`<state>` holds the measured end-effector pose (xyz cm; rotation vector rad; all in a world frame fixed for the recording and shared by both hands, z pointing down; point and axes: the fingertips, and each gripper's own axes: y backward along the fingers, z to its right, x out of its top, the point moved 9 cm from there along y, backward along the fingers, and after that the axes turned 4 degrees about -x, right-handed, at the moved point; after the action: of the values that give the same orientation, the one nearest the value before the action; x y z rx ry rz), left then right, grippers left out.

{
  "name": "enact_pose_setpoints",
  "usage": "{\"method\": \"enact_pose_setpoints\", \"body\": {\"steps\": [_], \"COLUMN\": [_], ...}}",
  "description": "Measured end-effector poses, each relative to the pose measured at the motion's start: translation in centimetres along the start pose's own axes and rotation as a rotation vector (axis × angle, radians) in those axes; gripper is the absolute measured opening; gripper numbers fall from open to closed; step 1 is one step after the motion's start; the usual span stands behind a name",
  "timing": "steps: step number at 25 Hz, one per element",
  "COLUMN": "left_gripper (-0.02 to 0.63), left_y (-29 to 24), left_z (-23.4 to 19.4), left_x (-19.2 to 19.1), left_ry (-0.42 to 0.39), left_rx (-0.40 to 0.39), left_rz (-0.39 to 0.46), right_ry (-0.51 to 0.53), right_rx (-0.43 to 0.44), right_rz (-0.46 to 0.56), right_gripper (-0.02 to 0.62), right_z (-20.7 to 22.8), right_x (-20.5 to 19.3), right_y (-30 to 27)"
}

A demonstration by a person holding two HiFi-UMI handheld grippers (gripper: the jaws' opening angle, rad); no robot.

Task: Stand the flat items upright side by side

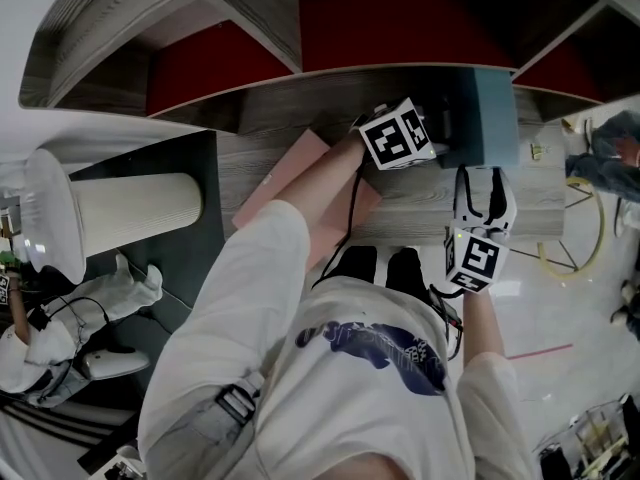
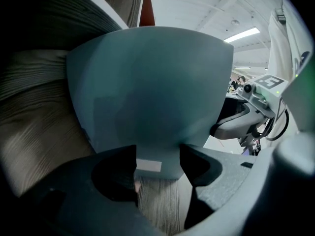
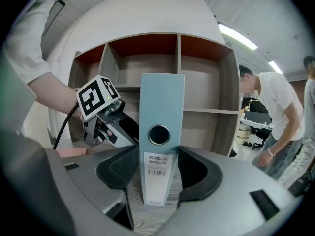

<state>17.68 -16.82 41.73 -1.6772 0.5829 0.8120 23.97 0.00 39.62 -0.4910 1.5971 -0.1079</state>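
Right gripper (image 3: 157,165) clamps upright blue binder (image 3: 161,104) by its spine; left gripper (image 2: 157,163), jaws apart, at its cover; next, likely release, then raise flat pink folder (image 1: 296,173) alongside.

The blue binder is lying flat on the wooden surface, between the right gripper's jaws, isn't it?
No, it is not lying flat: the blue binder stands upright on the wooden surface, between the right gripper's jaws. The right gripper view shows it.
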Motion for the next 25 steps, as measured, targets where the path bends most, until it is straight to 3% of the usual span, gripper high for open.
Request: {"method": "enact_pose_setpoints", "body": {"steps": [15, 25], "left_gripper": [0.265, 0.265], "left_y": [-0.3, 0.6], "left_z": [-0.9, -0.4], "left_x": [0.0, -0.2], "left_ry": [0.022, 0.033], "left_rx": [-0.008, 0.031], "left_rz": [0.011, -0.001], "right_ry": [0.013, 0.013], "right_rx": [0.022, 0.068], "right_rz": [0.010, 0.033], "right_gripper": [0.247, 0.258], "right_z": [0.3, 1.1], "right_x": [0.2, 0.7], "right_y": [-1.1, -0.6]}}
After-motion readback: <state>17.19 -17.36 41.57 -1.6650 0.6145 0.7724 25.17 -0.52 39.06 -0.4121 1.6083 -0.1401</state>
